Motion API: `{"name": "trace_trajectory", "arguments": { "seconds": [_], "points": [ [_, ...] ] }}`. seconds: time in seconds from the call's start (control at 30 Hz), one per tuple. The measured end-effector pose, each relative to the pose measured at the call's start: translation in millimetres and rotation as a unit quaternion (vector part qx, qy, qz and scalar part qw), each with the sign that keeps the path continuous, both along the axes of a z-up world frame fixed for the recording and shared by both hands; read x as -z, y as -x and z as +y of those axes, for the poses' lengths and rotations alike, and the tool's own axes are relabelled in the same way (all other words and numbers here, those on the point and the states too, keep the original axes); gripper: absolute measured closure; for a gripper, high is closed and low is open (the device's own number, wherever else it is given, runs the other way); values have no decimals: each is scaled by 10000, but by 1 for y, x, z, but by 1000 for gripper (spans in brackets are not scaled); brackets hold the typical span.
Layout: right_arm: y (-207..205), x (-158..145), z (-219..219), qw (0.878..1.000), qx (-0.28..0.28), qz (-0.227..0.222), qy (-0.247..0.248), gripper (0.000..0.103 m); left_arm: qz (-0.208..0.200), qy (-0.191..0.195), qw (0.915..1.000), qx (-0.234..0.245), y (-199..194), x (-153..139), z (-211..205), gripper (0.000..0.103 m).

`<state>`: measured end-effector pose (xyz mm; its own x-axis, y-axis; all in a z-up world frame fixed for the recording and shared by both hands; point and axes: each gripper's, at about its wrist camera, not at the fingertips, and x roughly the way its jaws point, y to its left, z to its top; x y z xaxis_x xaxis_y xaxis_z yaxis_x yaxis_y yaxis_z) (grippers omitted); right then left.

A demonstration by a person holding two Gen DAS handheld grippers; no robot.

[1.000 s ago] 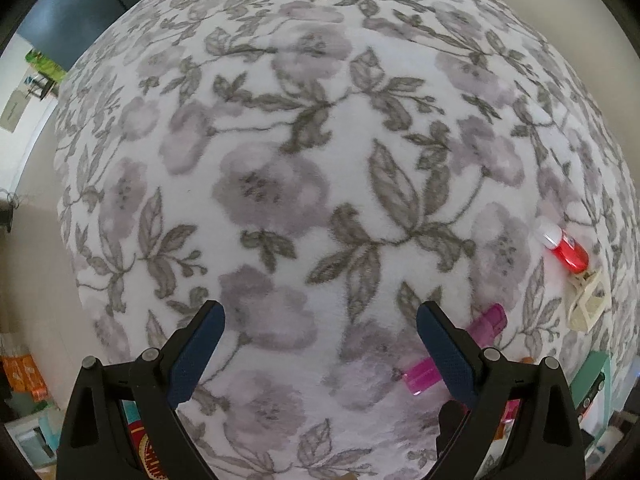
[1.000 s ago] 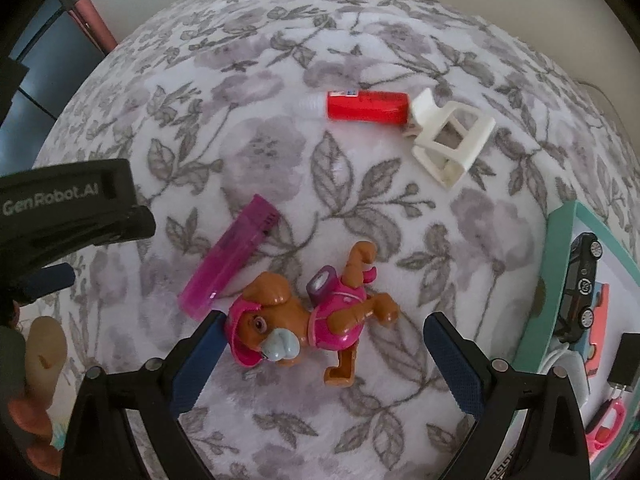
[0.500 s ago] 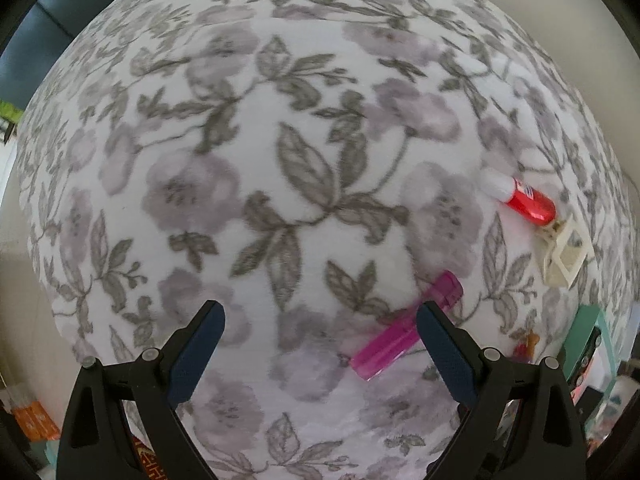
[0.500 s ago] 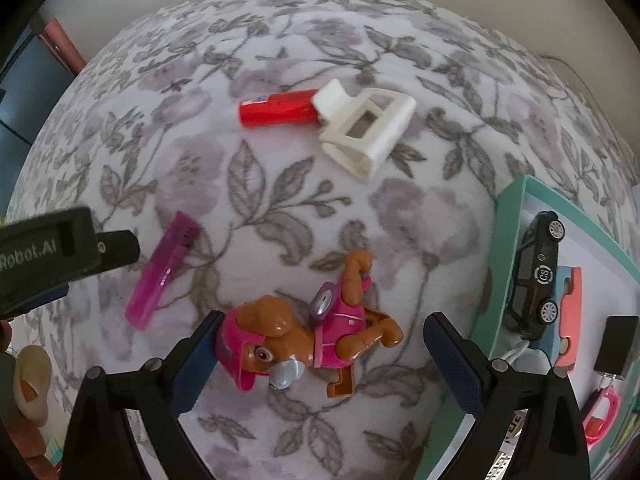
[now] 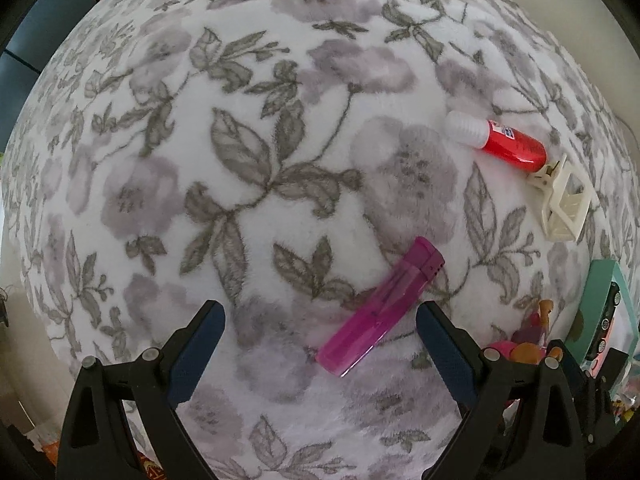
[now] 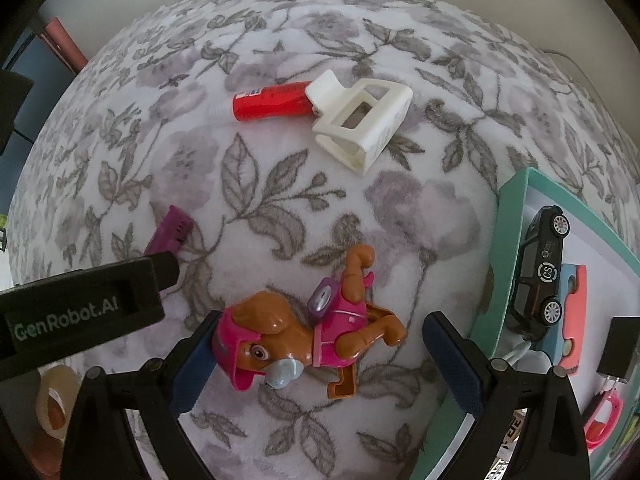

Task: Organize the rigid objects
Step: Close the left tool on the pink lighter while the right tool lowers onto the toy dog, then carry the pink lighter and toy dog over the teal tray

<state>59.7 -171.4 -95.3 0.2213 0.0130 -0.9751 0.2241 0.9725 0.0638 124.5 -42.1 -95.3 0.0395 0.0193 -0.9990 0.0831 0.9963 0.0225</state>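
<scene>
A translucent pink lighter (image 5: 380, 307) lies slanted on the floral blanket (image 5: 256, 152), its lower end between the fingers of my open left gripper (image 5: 320, 320). In the right wrist view only the lighter's dark top (image 6: 170, 230) shows, behind the black body of the other gripper (image 6: 80, 312). A brown toy dog in pink (image 6: 304, 336) lies on its side between the fingers of my open right gripper (image 6: 318, 336); its head is near the left finger. A red tube with a white cap (image 5: 496, 142) (image 6: 270, 102) touches a cream clip (image 5: 562, 202) (image 6: 362, 120) farther back.
A teal-rimmed tray (image 6: 502, 264) at the right holds a black toy car (image 6: 538, 272), a blue and coral toy (image 6: 574, 300), a black plug (image 6: 618, 338) and a pink item (image 6: 606, 424). A tape roll (image 6: 56, 400) lies lower left. The tray's edge (image 5: 602, 284) shows right of the left gripper.
The left gripper swung right and closer, so the lighter now sits between its fingers. The right gripper came nearer the toy dog and shifted right, bringing more of the tray into view.
</scene>
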Motion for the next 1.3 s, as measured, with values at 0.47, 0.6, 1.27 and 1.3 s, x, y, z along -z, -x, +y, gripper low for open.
{"name": "trace_trajectory", "arguments": {
  "seconds": [0.47, 0.6, 1.27, 1.3],
  "points": [
    [-1, 4, 13, 9996, -176, 2, 242, 8, -123, 166, 9992, 341, 6, -2, -28, 57],
    [2, -1, 14, 9996, -150, -59, 232, 20, -153, 206, 9991, 339, 9, -5, -35, 76],
    [11, -59, -2, 9974, 7, -722, 35, 20, -668, 737, 9950, 42, -13, -64, -11, 83],
    [13, -68, -4, 9965, 47, -832, 27, 20, -755, 797, 9940, 31, -14, -72, -11, 83]
  ]
}}
